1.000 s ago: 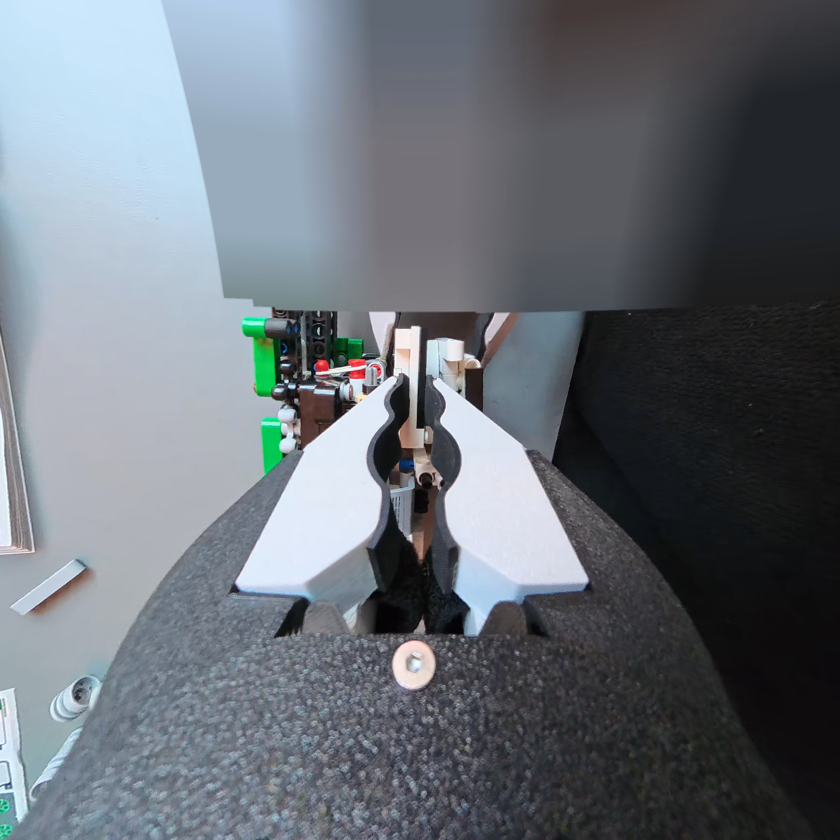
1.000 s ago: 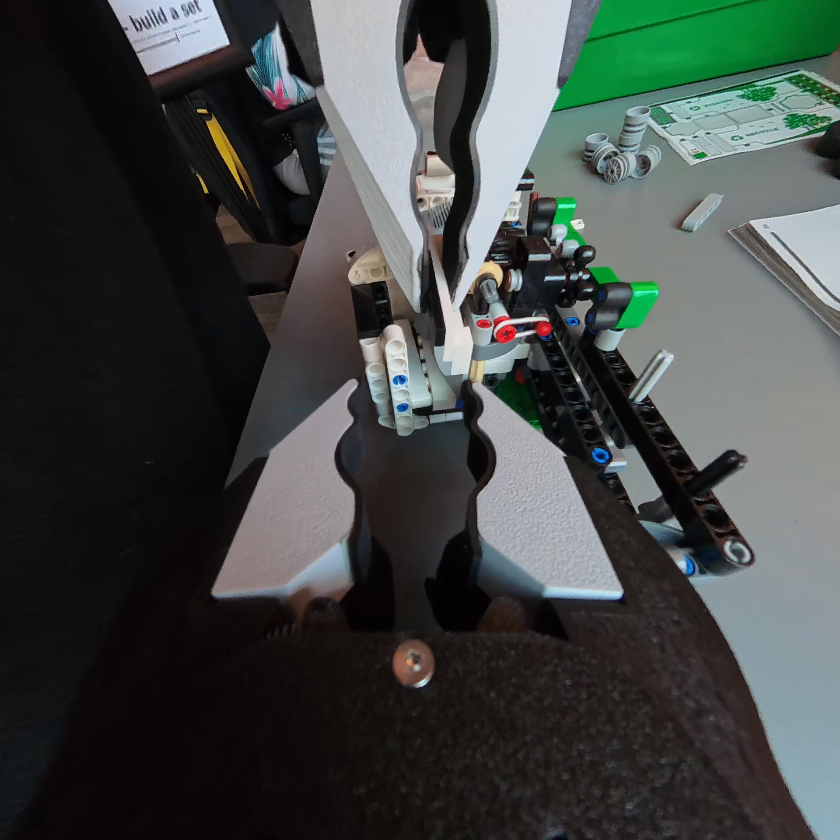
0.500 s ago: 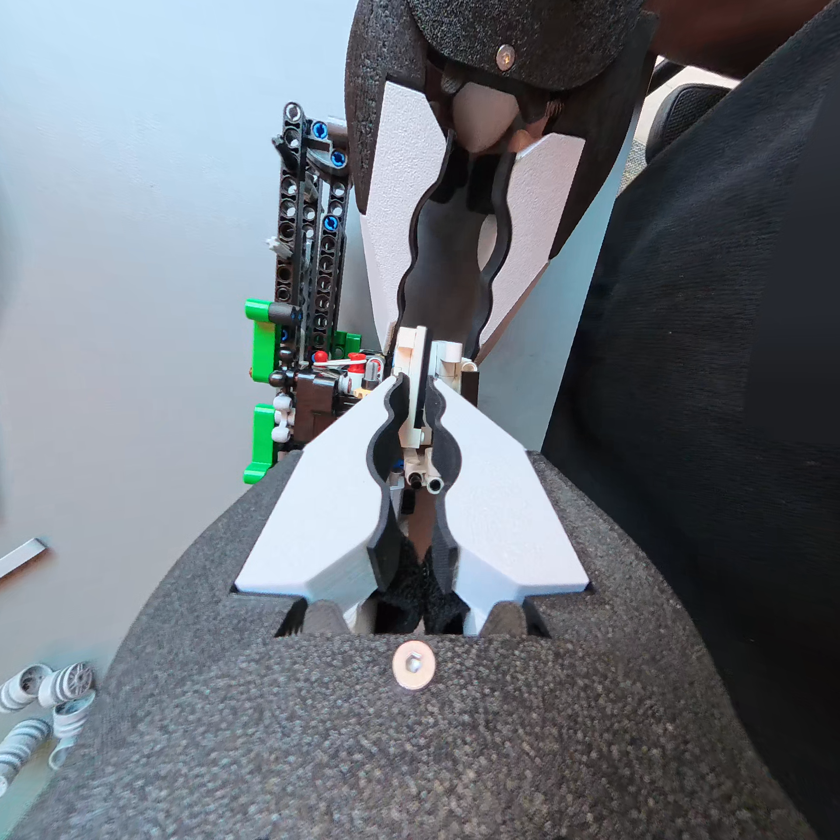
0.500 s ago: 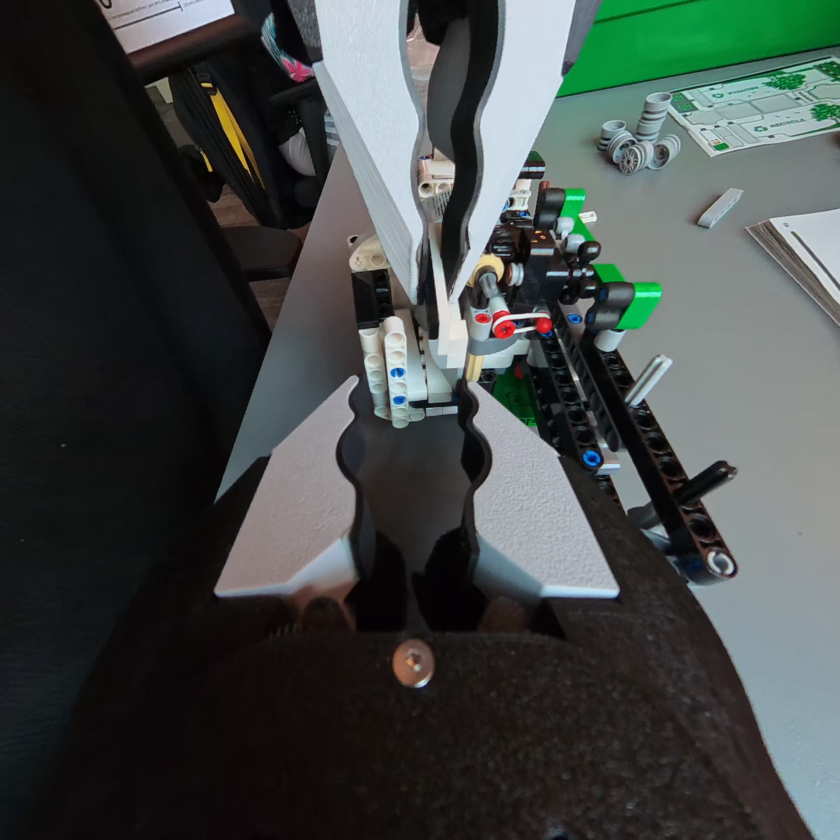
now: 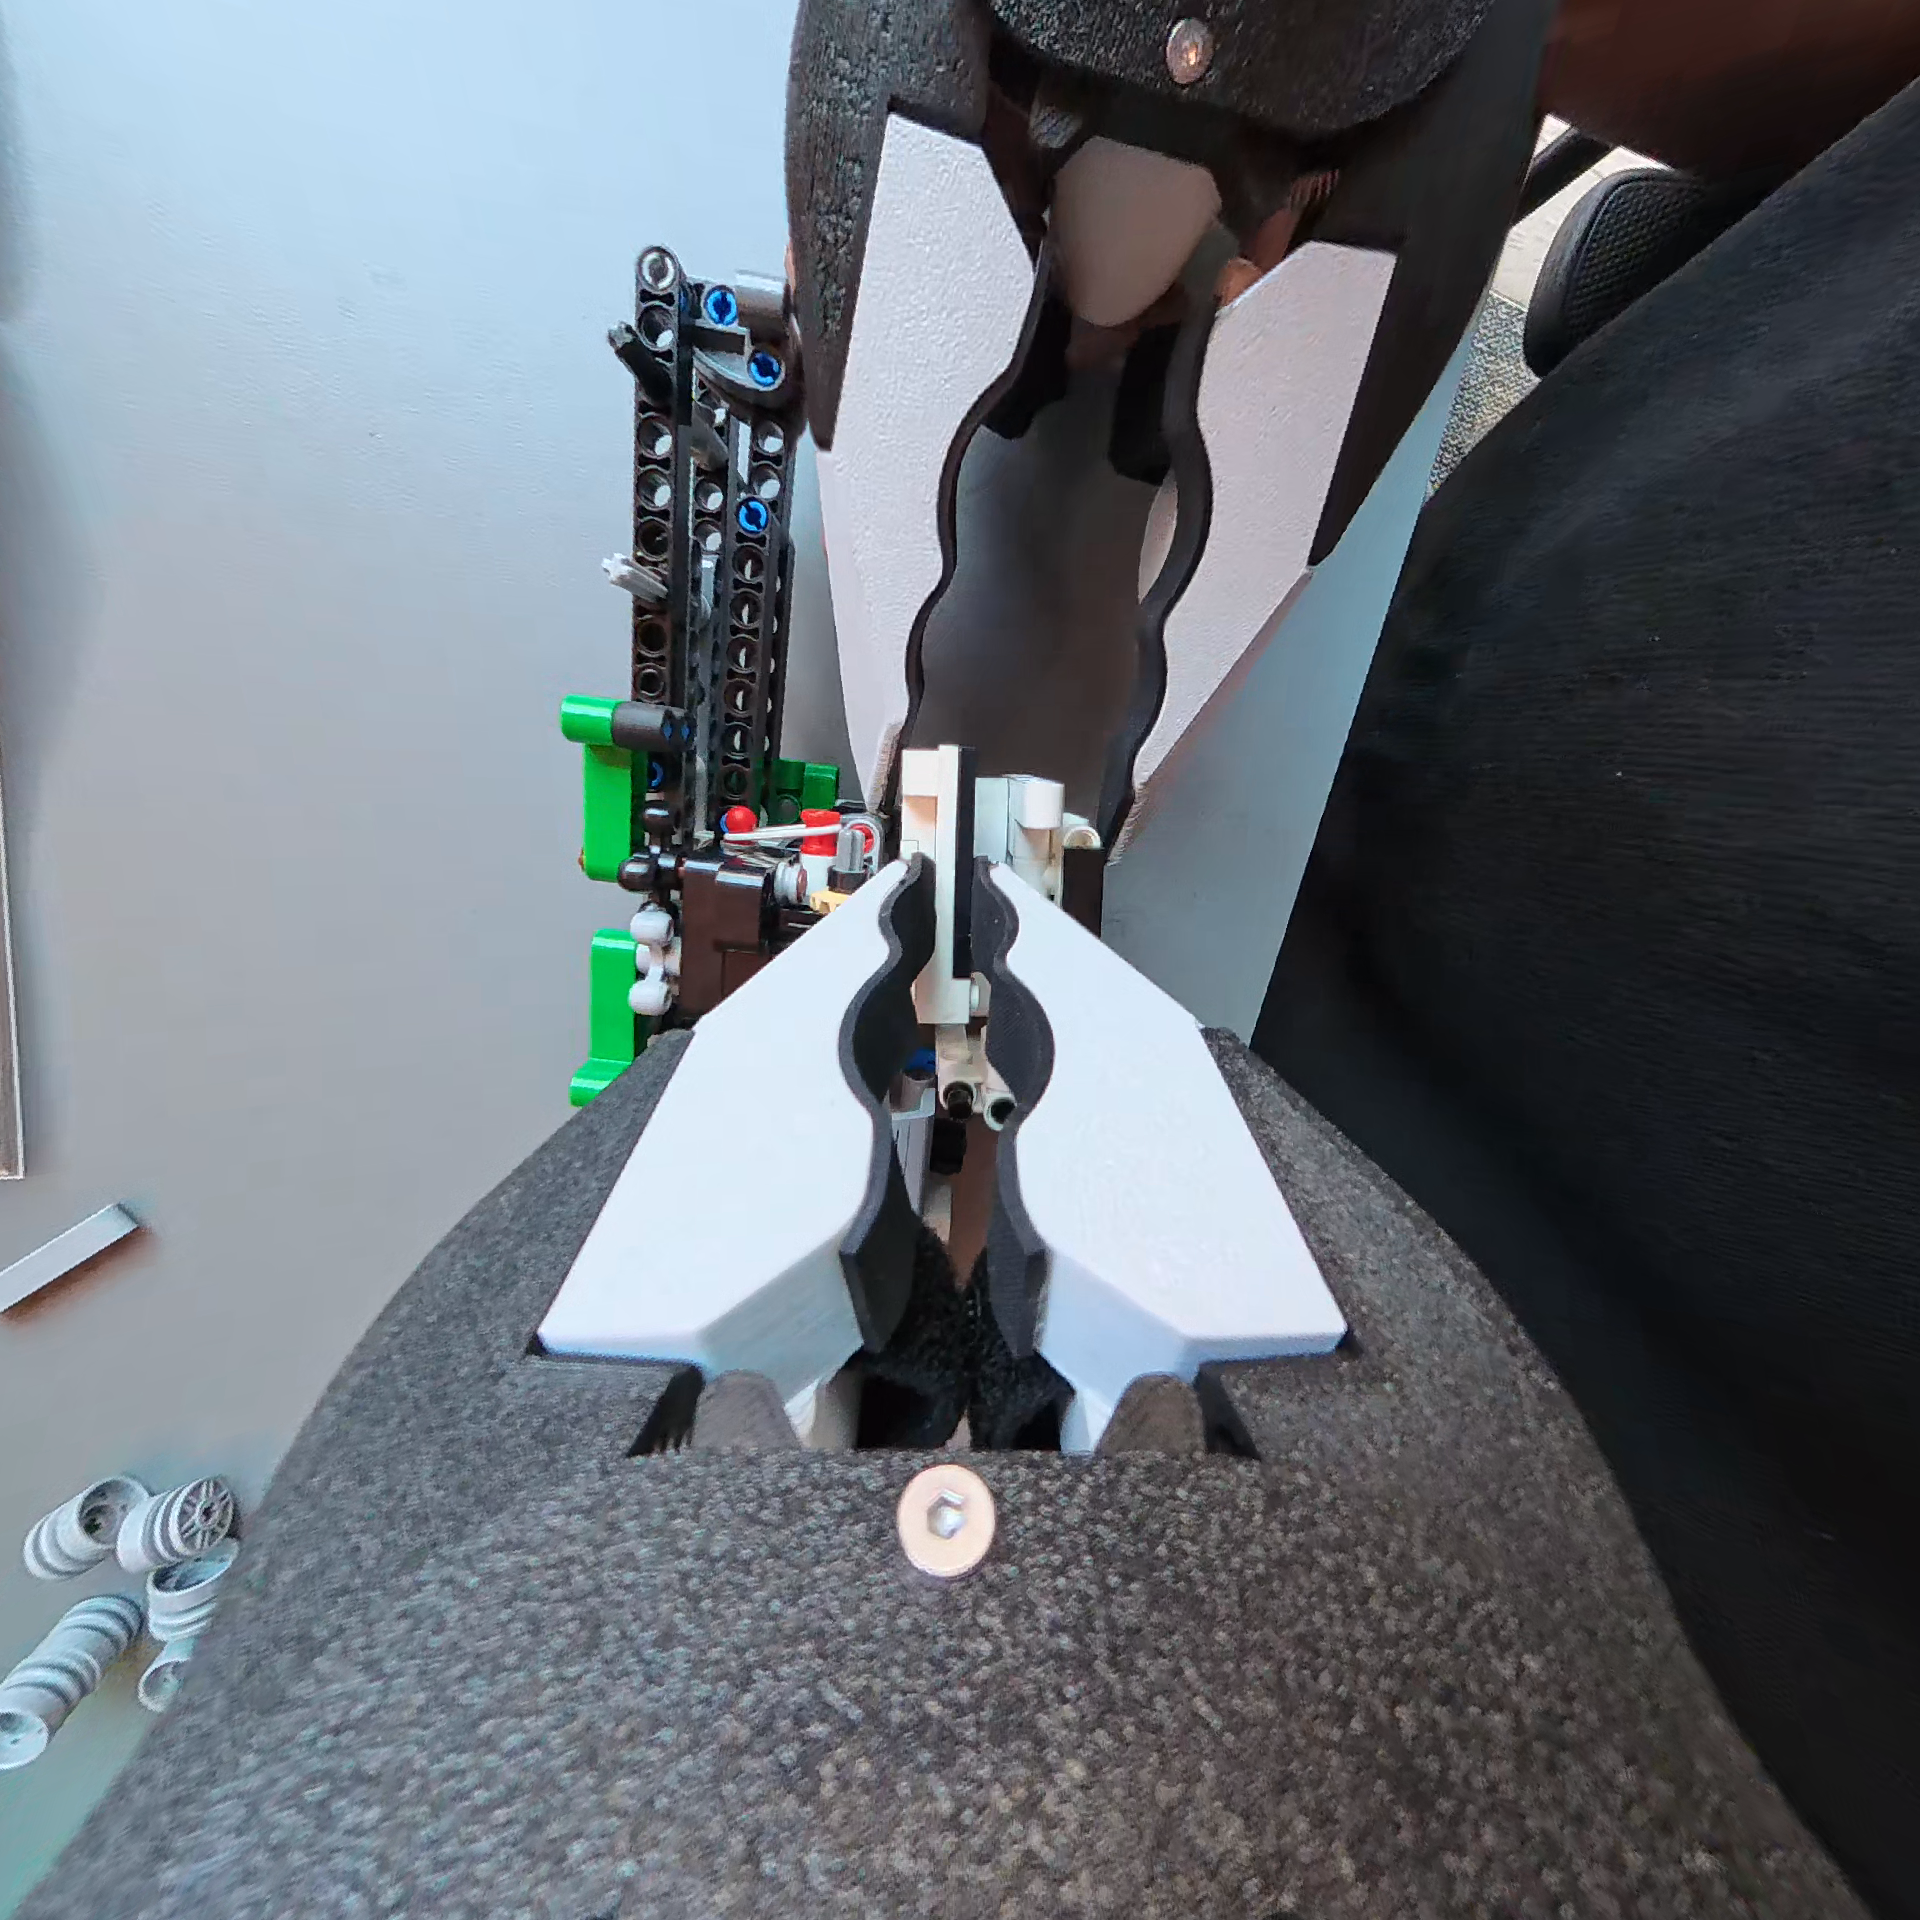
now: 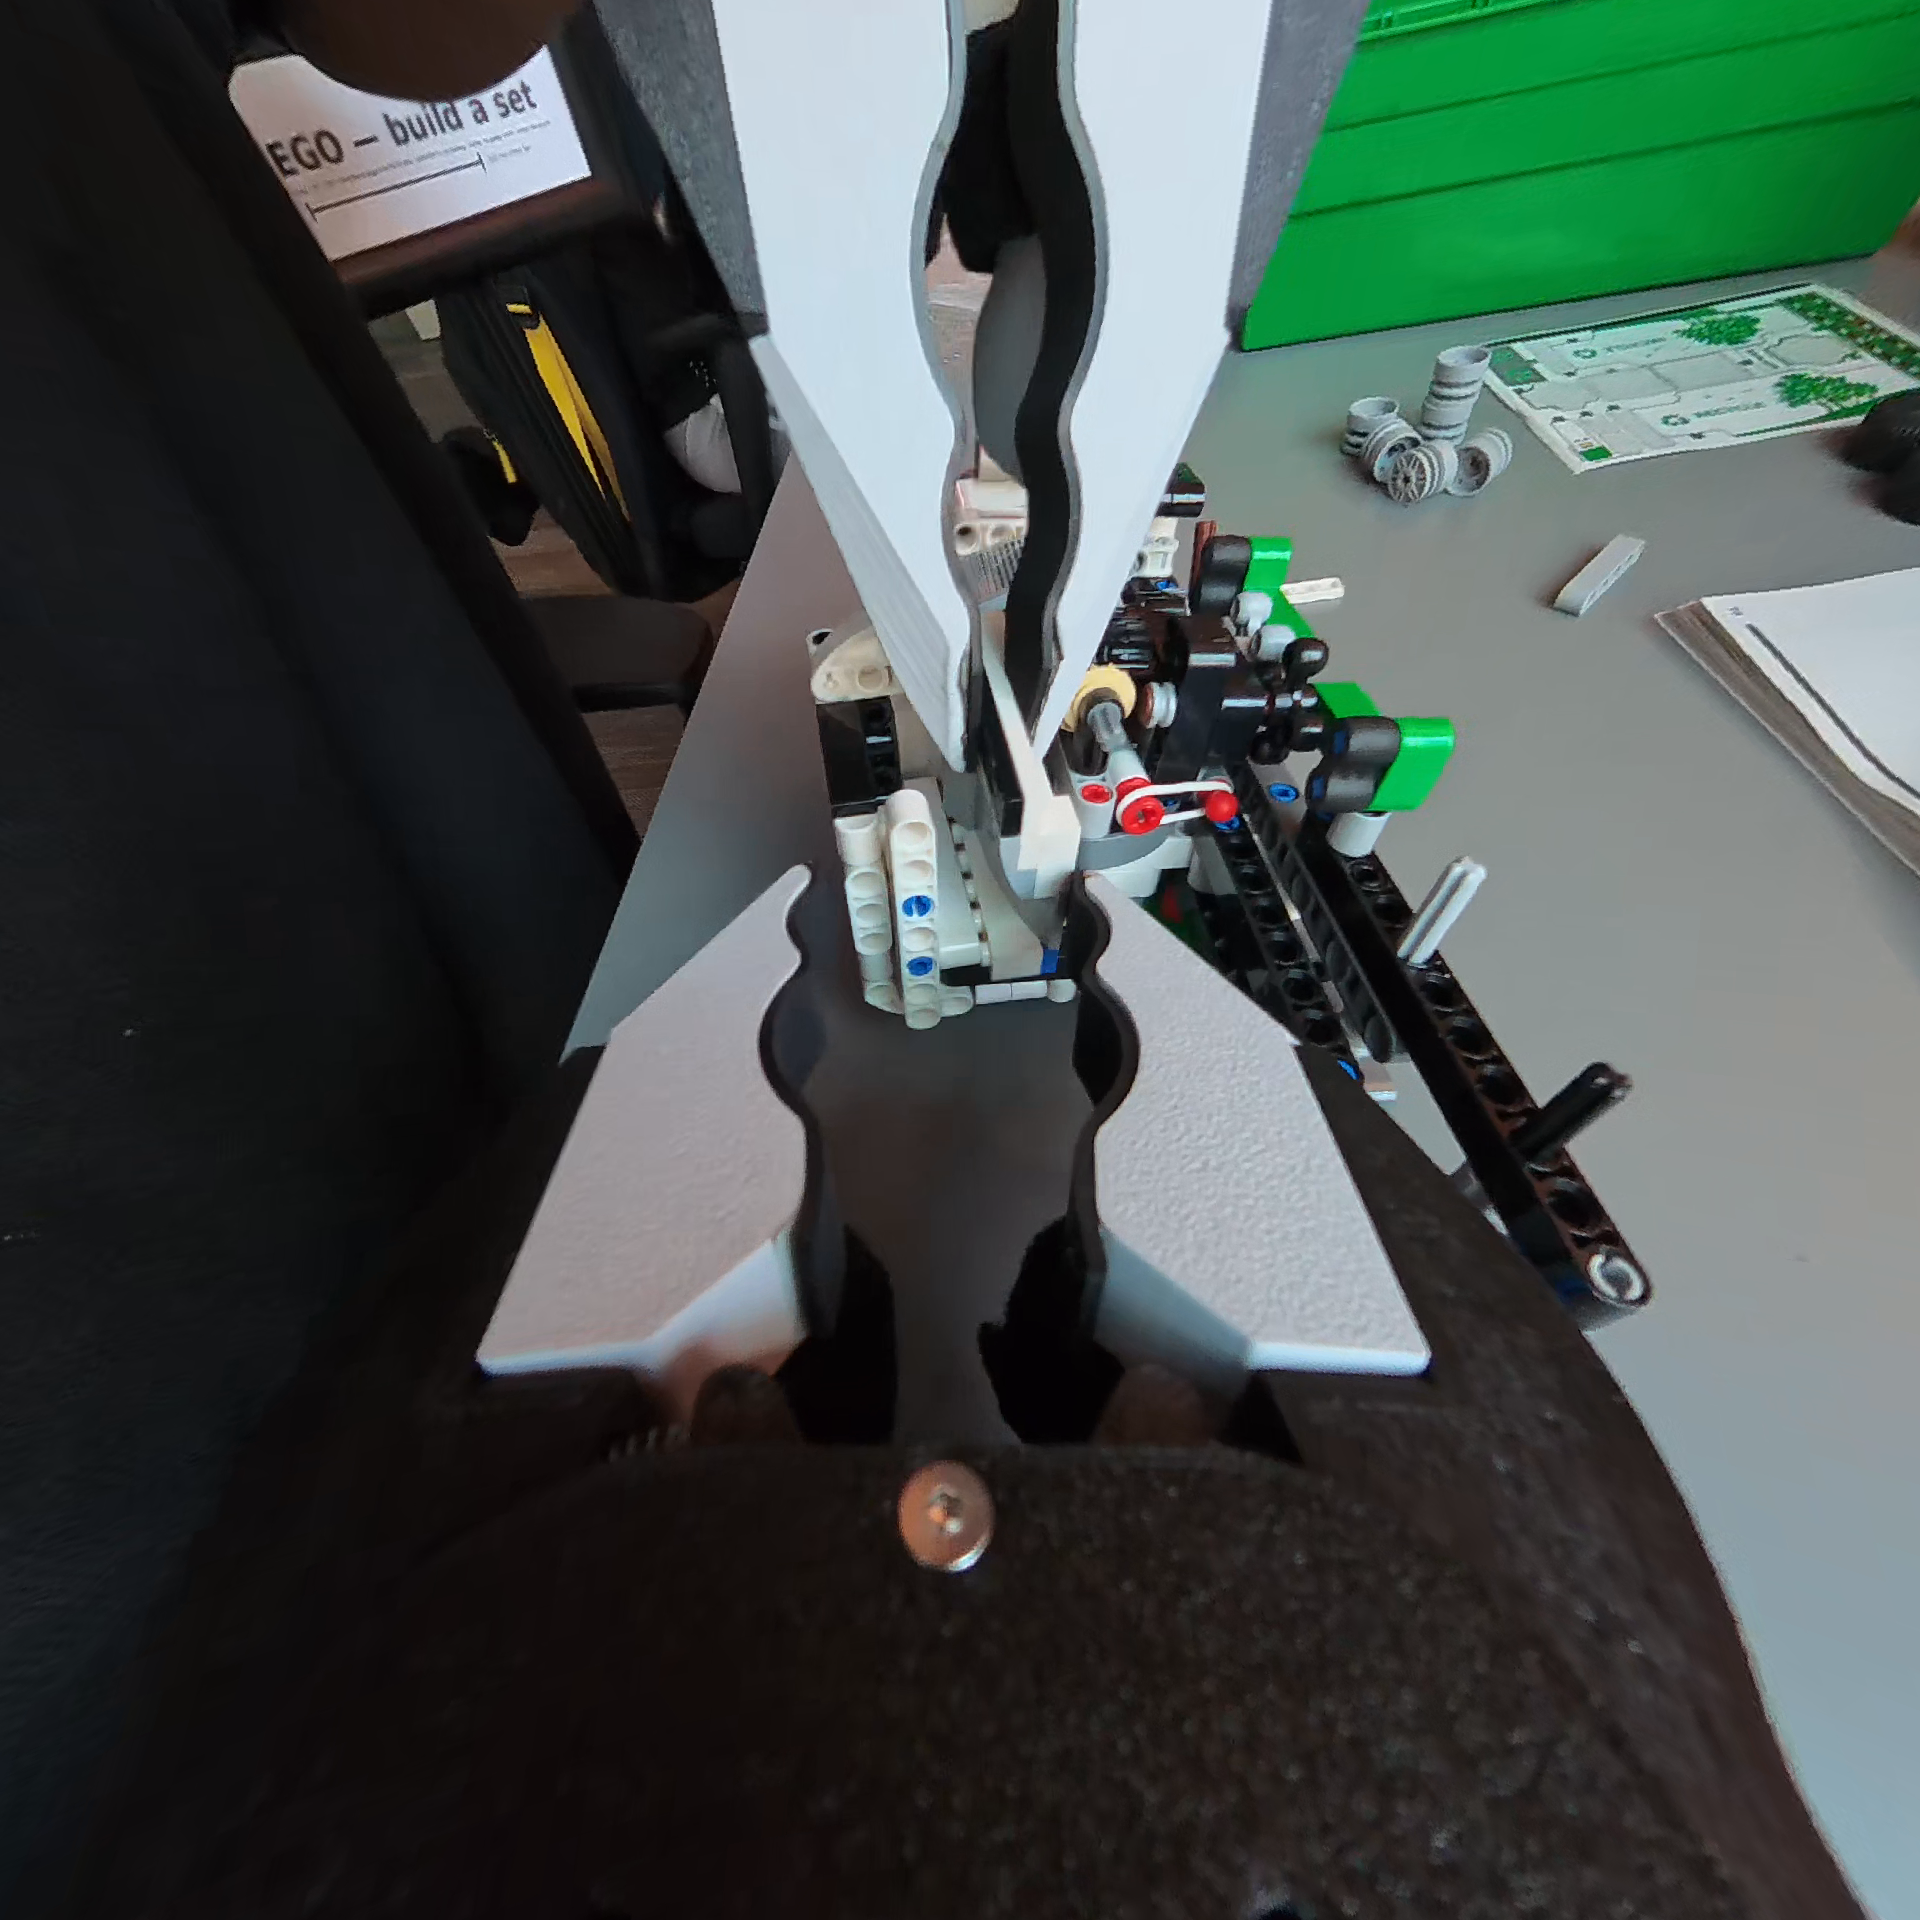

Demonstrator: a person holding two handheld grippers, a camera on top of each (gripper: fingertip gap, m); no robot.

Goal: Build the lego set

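- Your left claw (image 5: 948, 883) is the near one to the work: its two tips are clamped on a thin white panel (image 5: 943, 862) that stands on edge at the cab end of the lego model (image 5: 727, 831). The panel rises a little past the tips, with small pins and connectors of the model showing in the wavy gap lower down.
- Your right claw (image 6: 945, 904) faces the left one across the model. It stands wide apart and holds nothing; the white beam cluster (image 6: 902, 914) lies right at its mouth, between the tips, and the inner edge of the right-hand tip looks to be just beside the white block, though I cannot tell for sure whether it touches.
- The relation that matters is this: the model lies between your two claws on the grey desk (image 6: 1714, 987), and its long axis, the black chassis beams (image 6: 1403, 1039), runs along the right claw's flank, away from the left claw. So the right claw meets the cab end head-on, and the beams stay outside its grasp.
- I judge the right claw is placed to close on the white cluster and steady it while the left seats the panel.
- Farther off on the desk lie a grey strip (image 6: 1600, 574), a heap of grey wheels (image 6: 1429, 442), a booklet (image 6: 1829, 665) and a sticker sheet (image 6: 1704, 374).
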